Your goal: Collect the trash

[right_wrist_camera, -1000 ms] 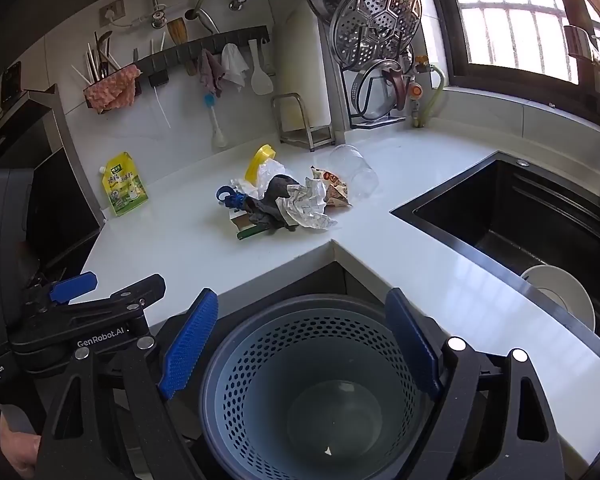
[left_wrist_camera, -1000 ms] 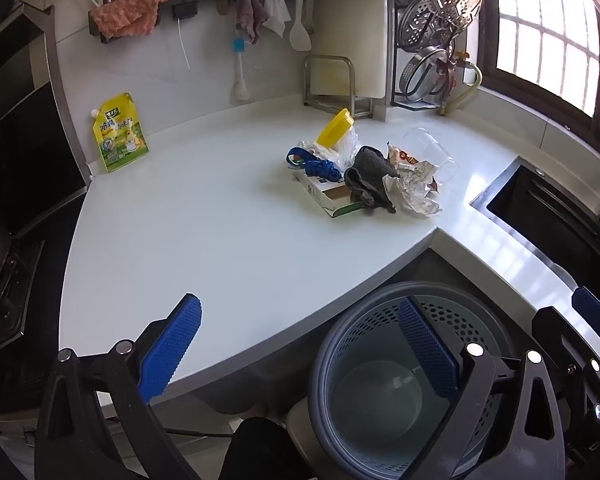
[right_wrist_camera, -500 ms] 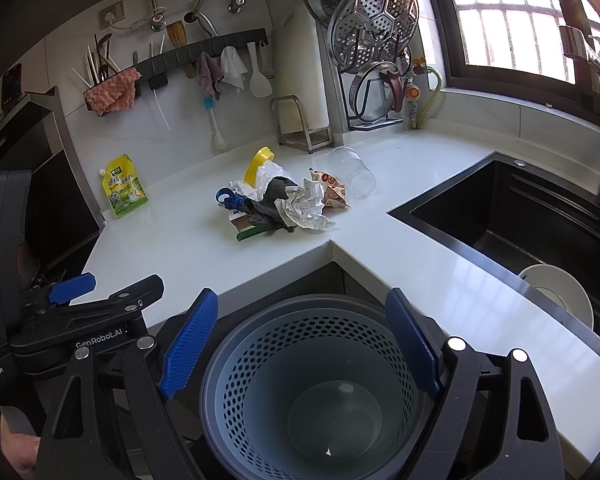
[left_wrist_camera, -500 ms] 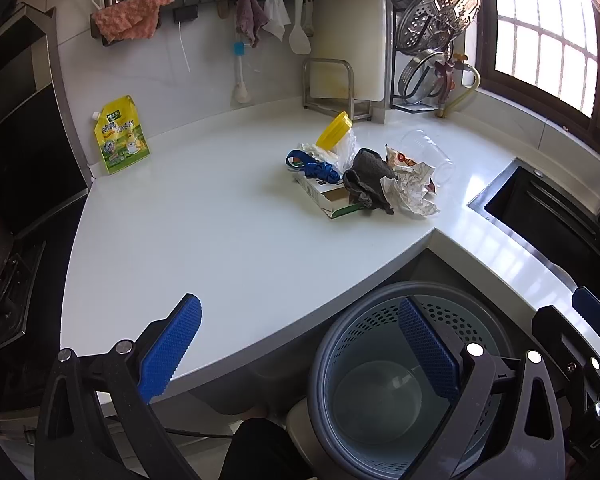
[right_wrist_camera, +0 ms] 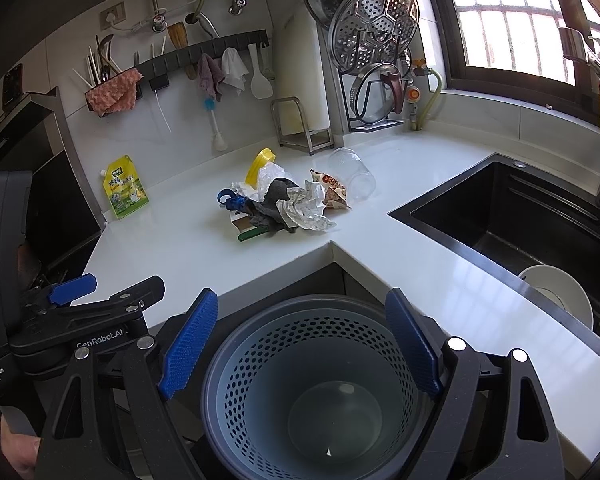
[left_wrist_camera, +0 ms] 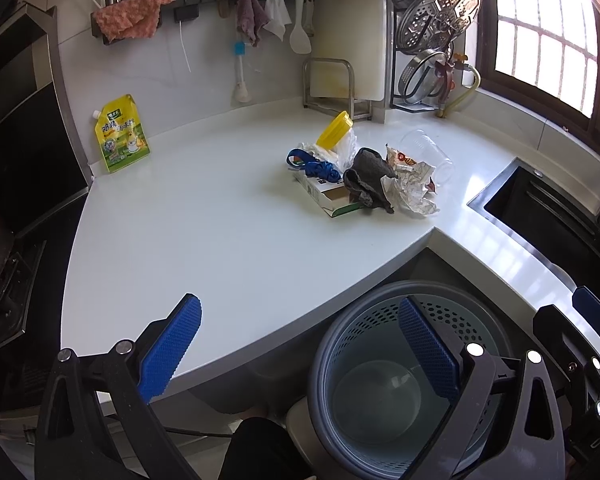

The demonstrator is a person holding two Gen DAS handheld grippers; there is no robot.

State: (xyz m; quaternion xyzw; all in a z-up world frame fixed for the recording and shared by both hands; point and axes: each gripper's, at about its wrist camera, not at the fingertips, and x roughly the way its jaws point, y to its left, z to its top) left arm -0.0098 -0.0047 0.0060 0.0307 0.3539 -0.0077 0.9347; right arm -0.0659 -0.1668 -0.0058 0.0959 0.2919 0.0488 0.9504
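The left hand-held gripper (left_wrist_camera: 296, 344) and right hand-held gripper (right_wrist_camera: 302, 344) both hang released and empty, barely shifted from a second ago; the trash pile (left_wrist_camera: 364, 178) lies untouched on the counter (left_wrist_camera: 204, 232), bin (right_wrist_camera: 312, 384) waiting empty below.

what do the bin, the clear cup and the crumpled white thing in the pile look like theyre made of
Bin: likely matte grey-blue plastic, its wall moulded with rows of holes.
Cup: thin clear plastic by the look, see-through with a ribbed rim; glass is possible.
Crumpled sheet: paper, holding sharp creases, with faint print.
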